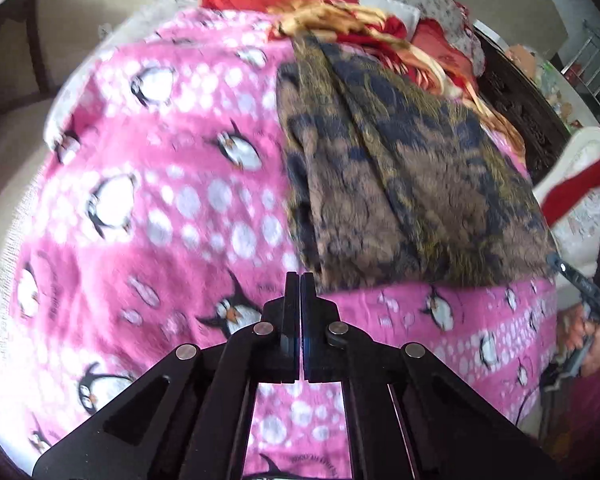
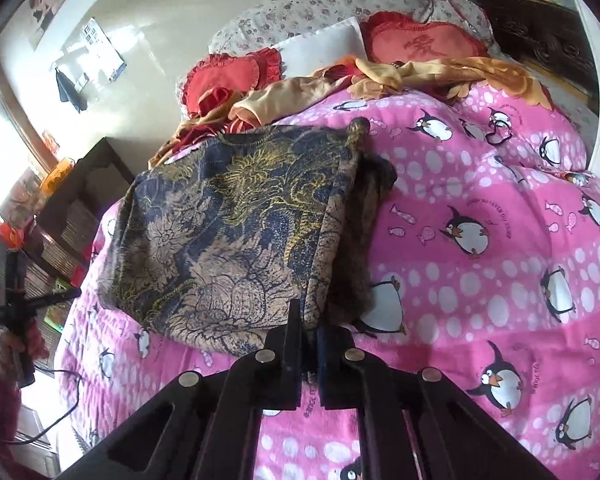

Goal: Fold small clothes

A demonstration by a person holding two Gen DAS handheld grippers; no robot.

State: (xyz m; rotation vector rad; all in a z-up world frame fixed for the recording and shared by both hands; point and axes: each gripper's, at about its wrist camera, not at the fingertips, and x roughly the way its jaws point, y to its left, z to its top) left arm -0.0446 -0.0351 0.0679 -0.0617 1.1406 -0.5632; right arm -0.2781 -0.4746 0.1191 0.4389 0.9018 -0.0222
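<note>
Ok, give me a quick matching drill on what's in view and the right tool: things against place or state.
1 blue-and-tan floral cloth garment
2 pink penguin-print fleece blanket
3 red heart-shaped cushion
4 right tool

a at the far end, beyond the garment
b shut on the garment's near edge
c spread out underneath everything
d folded, lying on the blanket

Pairs: 1-d, 2-c, 3-a, 4-b.

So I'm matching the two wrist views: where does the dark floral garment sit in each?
Left wrist: the dark floral garment lies upper right of centre.
Right wrist: it lies left of centre, its near corner at the jaws.
Shared landmark: the pink penguin blanket beneath it.
</note>
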